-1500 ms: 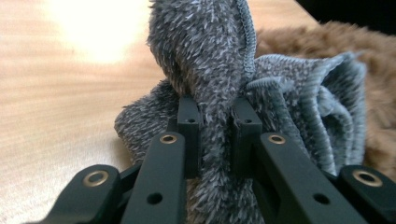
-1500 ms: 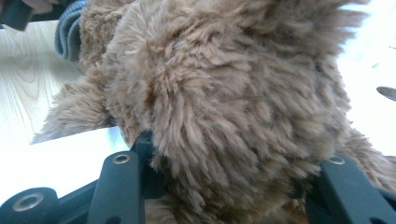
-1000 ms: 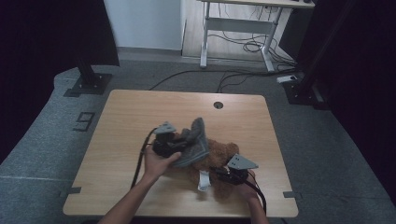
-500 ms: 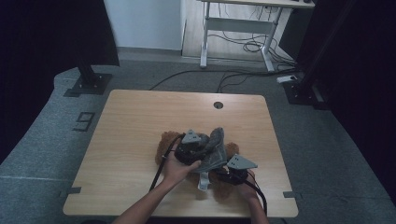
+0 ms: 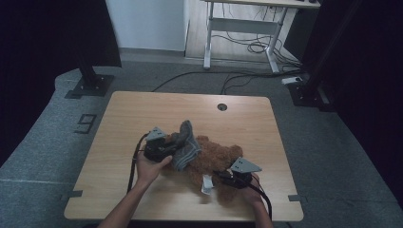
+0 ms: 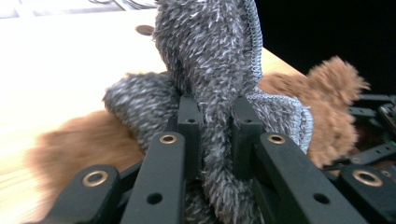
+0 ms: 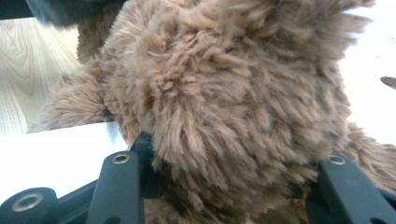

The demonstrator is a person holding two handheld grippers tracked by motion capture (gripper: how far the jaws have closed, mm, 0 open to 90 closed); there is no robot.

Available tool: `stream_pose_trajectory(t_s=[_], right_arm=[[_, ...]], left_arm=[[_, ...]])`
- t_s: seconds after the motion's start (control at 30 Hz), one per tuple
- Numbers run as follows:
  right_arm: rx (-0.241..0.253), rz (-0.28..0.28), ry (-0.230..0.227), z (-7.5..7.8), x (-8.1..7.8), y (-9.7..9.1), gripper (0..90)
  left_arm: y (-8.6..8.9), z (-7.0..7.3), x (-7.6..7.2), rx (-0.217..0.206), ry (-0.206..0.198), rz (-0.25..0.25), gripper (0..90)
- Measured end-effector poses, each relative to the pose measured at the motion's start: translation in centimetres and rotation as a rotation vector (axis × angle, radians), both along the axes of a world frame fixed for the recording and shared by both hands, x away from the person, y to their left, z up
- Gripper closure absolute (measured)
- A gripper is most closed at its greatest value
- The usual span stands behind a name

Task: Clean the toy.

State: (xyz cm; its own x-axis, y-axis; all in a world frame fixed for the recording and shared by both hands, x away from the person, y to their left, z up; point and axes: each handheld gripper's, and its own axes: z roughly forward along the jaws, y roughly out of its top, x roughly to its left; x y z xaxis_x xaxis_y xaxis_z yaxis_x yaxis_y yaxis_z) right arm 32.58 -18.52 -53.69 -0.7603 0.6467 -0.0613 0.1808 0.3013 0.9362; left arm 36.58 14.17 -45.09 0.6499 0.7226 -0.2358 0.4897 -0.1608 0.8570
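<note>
A brown teddy bear (image 5: 211, 159) lies on the wooden table (image 5: 142, 111), toward the edge nearest the person. A grey fuzzy cloth (image 5: 186, 148) is draped over the bear's left part and rises in a fold above it. The left gripper (image 5: 167, 151) sits just left of the bear, its jaws clamped on that fold of cloth (image 6: 212, 93), pads pressing the pile from both sides. The right gripper (image 5: 228, 178) rests at the bear's near right side, its jaws clamped on a thick lump of the bear's fur (image 7: 233, 107). A white tag (image 5: 206, 184) hangs from the bear's near side.
</note>
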Motion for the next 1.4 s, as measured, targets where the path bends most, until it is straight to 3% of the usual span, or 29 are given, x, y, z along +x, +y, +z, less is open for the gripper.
stream_pose_trajectory(t_s=[0.17,0.3,0.5,0.7,0.83,0.93,1.13,1.27,1.4], right_arm=[[0.001,0.000,0.004,0.0,0.0,0.0,48.0],[0.002,0.000,0.006,0.0,0.0,0.0,48.0],[0.004,-0.003,0.010,0.0,0.0,-0.1,48.0],[0.011,-0.001,0.013,-0.1,0.1,-0.2,48.0],[0.009,-0.002,0.012,-0.1,0.1,-0.2,48.0],[0.008,-0.004,0.011,-0.1,0.1,-0.3,48.0],[-0.008,-0.003,-0.011,0.0,0.1,-0.2,47.5],[-0.026,0.004,-0.032,0.0,0.0,-0.3,46.3],[-0.038,0.015,-0.043,0.0,-0.1,-0.3,42.7]], left_arm=[[3.2,-0.8,0.4,-0.015,0.031,0.074,77.6],[4.5,-2.2,0.5,-0.016,0.057,0.107,77.6],[6.0,-4.4,0.9,0.043,0.119,0.146,77.7],[6.2,-6.3,1.3,0.078,0.157,0.144,77.7],[6.5,-5.2,1.5,0.062,0.143,0.151,77.6],[6.2,-3.1,1.3,0.043,0.090,0.153,77.5],[3.3,1.1,1.9,0.030,0.018,0.083,77.2],[0.5,2.3,2.9,0.048,0.017,0.038,76.9],[-1.7,1.8,3.9,0.095,0.054,0.010,76.9]])
